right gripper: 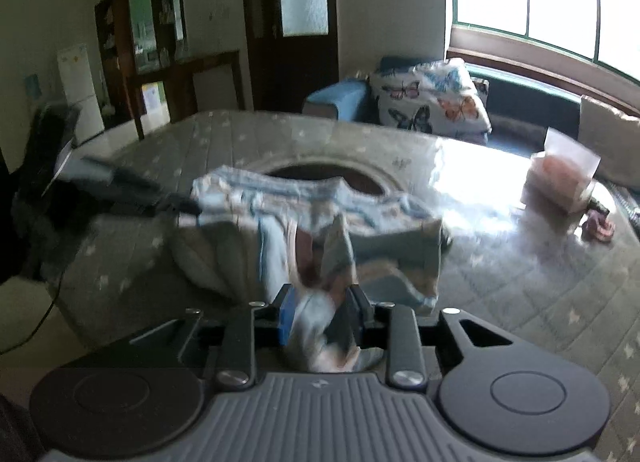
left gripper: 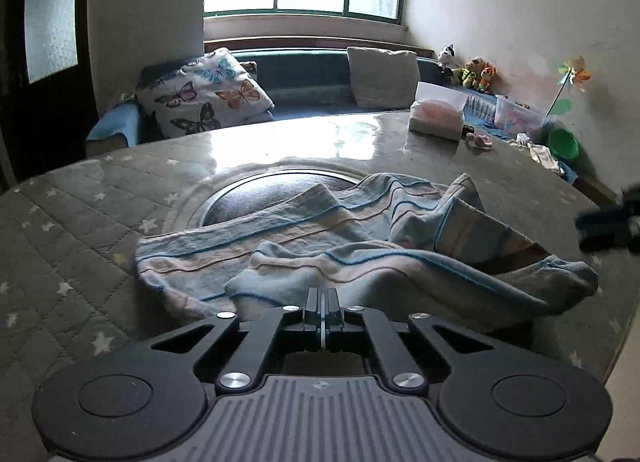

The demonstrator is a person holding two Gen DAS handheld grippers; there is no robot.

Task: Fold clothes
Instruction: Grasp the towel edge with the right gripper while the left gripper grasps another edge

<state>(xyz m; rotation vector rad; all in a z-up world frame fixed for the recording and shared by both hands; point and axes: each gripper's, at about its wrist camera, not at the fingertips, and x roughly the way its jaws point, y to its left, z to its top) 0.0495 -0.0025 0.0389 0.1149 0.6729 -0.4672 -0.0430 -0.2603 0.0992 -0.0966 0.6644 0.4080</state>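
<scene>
L wrist view: the left gripper (left gripper: 324,302) is sitting w/ its fingers pressed fully together at the near edge of the striped garment (left gripper: 360,246). Whether any cloth is pinched between them can't be told; no fabric is showing in the slit. The garment is lying crumpled on the quilted bench (left gripper: 80,222), partly covering the round dark inset (left gripper: 256,198) in the middle. It's pale blue/pink w/ thin blue stripes, bunched into soft ridges, one flap standing up on the right. A tissue box (left gripper: 438,114) is sitting well apart at the far side.

R wrist view (blurred): the right gripper (right gripper: 326,314) is showing its fingers partway apart w/ a wad of the same garment (right gripper: 320,206) bunched between them; the pads seem to be gripping it, cloth is draping up out of the gap. The left gripper (right gripper: 176,204) is touching the garment's far-left edge.

Handling, as a guess: light, limp, prob. terry or knit, so it's going to sag and won't hold shape; not slippery, not fragile. Best taken by hems or corners, pulled taut btw both grippers, rather than by mid-cloth bunches.
</scene>
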